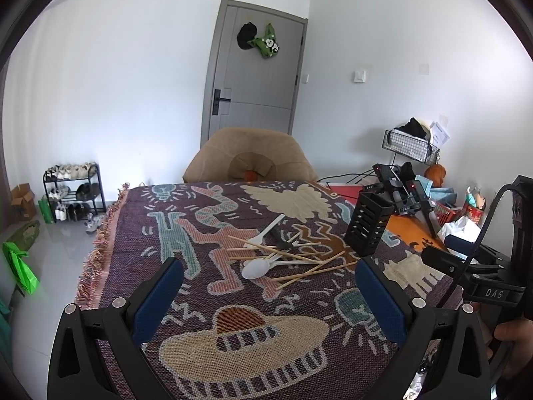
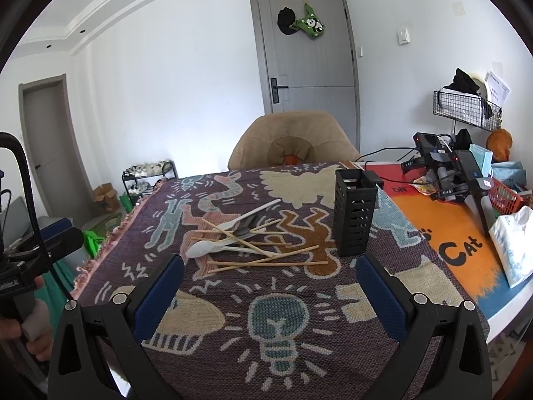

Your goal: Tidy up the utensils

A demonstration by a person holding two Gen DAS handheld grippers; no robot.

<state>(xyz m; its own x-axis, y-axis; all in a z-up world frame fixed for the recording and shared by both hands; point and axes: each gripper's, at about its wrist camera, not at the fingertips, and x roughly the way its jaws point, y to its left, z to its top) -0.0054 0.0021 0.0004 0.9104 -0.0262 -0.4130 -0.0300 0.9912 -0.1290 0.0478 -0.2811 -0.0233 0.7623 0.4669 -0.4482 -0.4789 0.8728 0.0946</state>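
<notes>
Start of sorting: both hand-held grippers (image 1: 268, 286) (image 2: 269, 283) spread empty; next, grasp one chopstick (image 2: 263, 264) for black holder (image 2: 354, 213).

A lived-in home room: shoe rack (image 1: 75, 191), cushioned chair (image 2: 293, 140), patterned tablecloth (image 2: 233, 300).

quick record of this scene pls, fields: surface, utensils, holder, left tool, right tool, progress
surface: patterned woven cloth on a table
utensils: white plastic spoons, wooden chopsticks and a dark spoon, in one crossed pile
holder: black slotted holder, upright, right of the pile; nothing visible inside
left tool: open, holding nothing
right tool: open, holding nothing
progress: nothing sorted yet
</notes>
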